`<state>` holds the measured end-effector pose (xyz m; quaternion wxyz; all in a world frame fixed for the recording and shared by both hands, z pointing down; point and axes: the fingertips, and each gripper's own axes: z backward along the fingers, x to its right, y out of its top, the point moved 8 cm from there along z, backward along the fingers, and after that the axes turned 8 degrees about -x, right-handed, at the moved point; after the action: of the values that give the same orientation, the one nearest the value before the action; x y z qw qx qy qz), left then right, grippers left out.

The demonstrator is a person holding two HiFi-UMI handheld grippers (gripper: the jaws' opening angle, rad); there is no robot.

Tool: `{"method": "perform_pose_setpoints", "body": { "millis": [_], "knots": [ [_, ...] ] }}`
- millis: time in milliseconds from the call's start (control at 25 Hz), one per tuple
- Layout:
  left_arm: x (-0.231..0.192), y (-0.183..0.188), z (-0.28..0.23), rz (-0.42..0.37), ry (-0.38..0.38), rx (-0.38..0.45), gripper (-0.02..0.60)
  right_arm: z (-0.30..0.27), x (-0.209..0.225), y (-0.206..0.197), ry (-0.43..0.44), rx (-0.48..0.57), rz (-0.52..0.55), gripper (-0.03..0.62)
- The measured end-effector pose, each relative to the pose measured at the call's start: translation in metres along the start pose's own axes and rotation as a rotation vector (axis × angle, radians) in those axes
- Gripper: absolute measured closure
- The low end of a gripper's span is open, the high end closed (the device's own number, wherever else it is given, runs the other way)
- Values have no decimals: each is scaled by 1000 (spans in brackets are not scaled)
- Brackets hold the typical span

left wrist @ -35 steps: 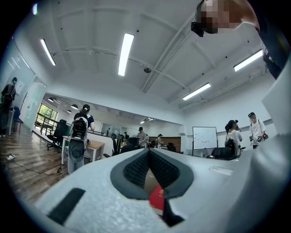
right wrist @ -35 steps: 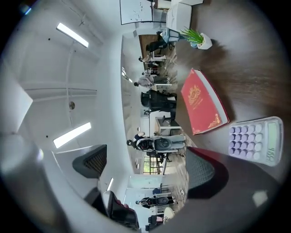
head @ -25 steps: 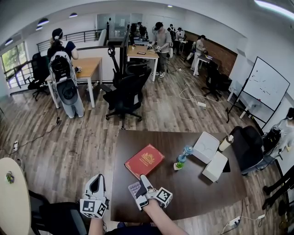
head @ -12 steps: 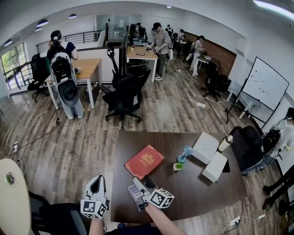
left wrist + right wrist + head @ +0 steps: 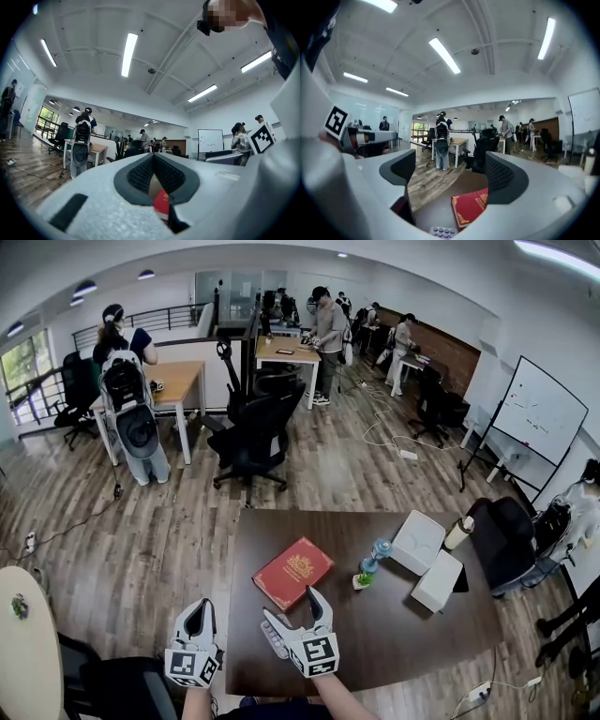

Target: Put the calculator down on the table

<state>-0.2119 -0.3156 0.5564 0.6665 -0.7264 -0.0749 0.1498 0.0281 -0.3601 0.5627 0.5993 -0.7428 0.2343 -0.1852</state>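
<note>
The grey calculator point(image 5: 271, 643) lies flat on the dark brown table point(image 5: 403, 634) near its front left edge. Only its top rows of keys show as the calculator point(image 5: 443, 231) at the bottom of the right gripper view. My right gripper point(image 5: 292, 607) hovers just above it, pointing level. The jaws of the right gripper point(image 5: 450, 173) stand wide and are closing a little, with nothing between them. My left gripper point(image 5: 197, 612) hangs off the table's left edge. The pads of the left gripper point(image 5: 153, 157) meet at the tips and hold nothing.
A red book point(image 5: 293, 570) lies just beyond the calculator. A water bottle point(image 5: 372, 563), two white boxes point(image 5: 419, 542) and a tumbler point(image 5: 459, 532) stand further right. A black chair point(image 5: 506, 540) is at the table's right end and a round table point(image 5: 23, 643) at left.
The right gripper has rolled from sideways to upright and risen. Its jaws have come off the calculator, which stays flat on the table. The left gripper has not moved.
</note>
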Motion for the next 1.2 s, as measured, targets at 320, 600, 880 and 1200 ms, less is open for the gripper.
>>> {"method": "perform_pose_setpoints", "body": {
  "millis": [320, 600, 880, 1200],
  "knots": [
    [1, -1, -2, -4, -7, -7, 586, 2, 0, 1, -5, 8, -18, 157],
    [2, -1, -3, 6, -19, -3, 586, 8, 9, 0, -98, 15, -35, 499],
    [5, -1, -6, 14, -31, -4, 586, 11, 13, 5, -119, 18, -18, 588],
    [3, 2, -8, 13, -39, -7, 586, 12, 12, 8, -120, 18, -4, 588]
  ]
}}
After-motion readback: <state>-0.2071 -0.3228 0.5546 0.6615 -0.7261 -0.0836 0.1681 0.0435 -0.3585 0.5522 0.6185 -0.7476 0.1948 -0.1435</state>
